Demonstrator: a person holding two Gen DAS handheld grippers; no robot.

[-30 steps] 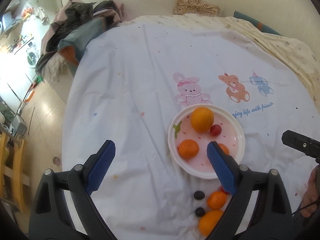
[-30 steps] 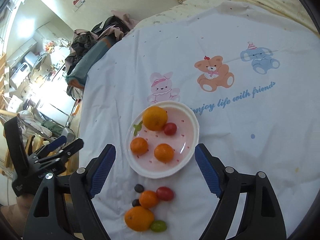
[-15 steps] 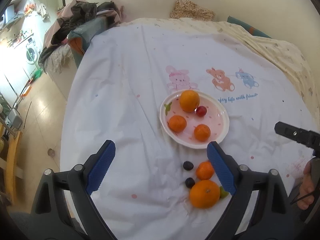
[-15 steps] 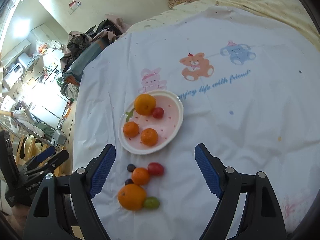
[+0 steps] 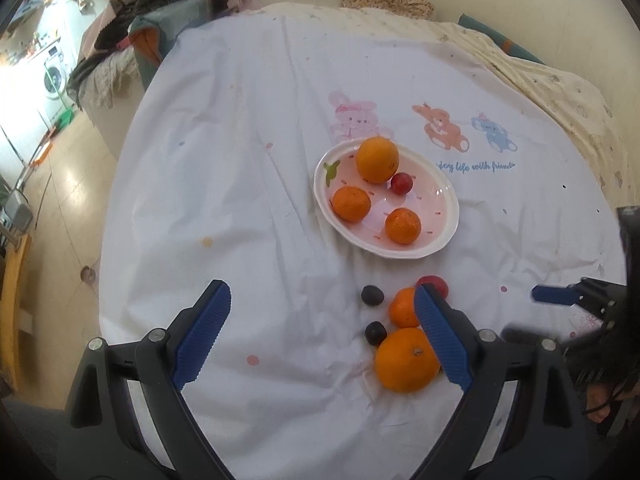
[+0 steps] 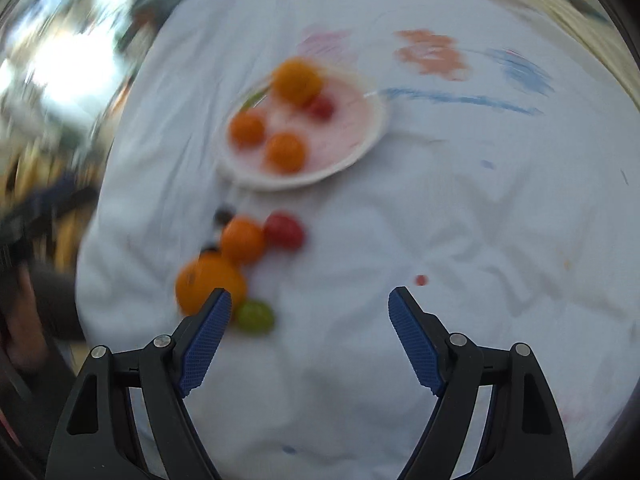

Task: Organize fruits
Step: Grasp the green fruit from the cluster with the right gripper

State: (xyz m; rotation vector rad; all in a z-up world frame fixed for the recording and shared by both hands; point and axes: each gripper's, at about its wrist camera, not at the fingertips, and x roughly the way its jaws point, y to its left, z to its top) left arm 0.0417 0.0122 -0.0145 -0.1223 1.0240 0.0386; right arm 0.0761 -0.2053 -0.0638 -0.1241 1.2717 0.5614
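Note:
A white and pink plate [image 5: 440,236] holds a large orange [image 5: 377,159], two mandarins [image 5: 351,203] and a red tomato [image 5: 401,183]. Loose on the sheet lie a big orange [image 5: 406,359], a mandarin [image 5: 403,307], a red tomato [image 5: 434,281] and two dark grapes [image 5: 372,294]. My left gripper [image 5: 322,332] is open and empty above the sheet, left of the loose fruit. My right gripper [image 6: 310,328] is open and empty; its view is blurred and shows the plate [image 6: 360,148], the big orange [image 6: 206,282] and a green tomato [image 6: 255,316] by its left finger.
The fruit lies on a white bed sheet [image 5: 240,160] with cartoon animal prints. A pile of clothes [image 5: 160,12] sits at the far left edge. The floor drops off to the left [image 5: 52,184]. A yellow quilt [image 5: 560,92] lies at the right.
Both grippers have pulled back and lowered toward the loose fruit. The right gripper is moving fast, its view now blurred, and has swung in close to the big orange and green tomato.

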